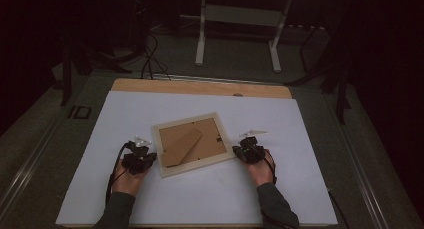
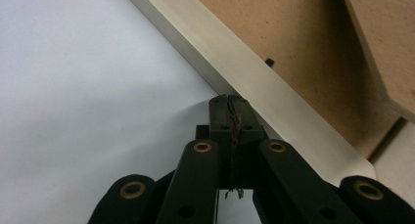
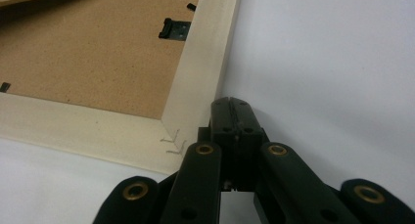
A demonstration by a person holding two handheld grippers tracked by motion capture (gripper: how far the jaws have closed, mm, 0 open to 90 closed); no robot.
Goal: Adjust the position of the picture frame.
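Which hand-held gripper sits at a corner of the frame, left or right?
The right hand-held gripper: its shut jaws sit by the frame's stapled corner. The left hand-held gripper, also shut, meets the frame partway along a side.

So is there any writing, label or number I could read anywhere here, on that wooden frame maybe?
None that can be read.
The picture frame lies face down; its brown backing board and pale wooden border bear no print.
On the floor left of the table, a dark sign may read "ID", but it is too dim to be sure.

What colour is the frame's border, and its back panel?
The picture frame border is pale cream wood; its backing board is brown fibreboard, best in the right gripper view.
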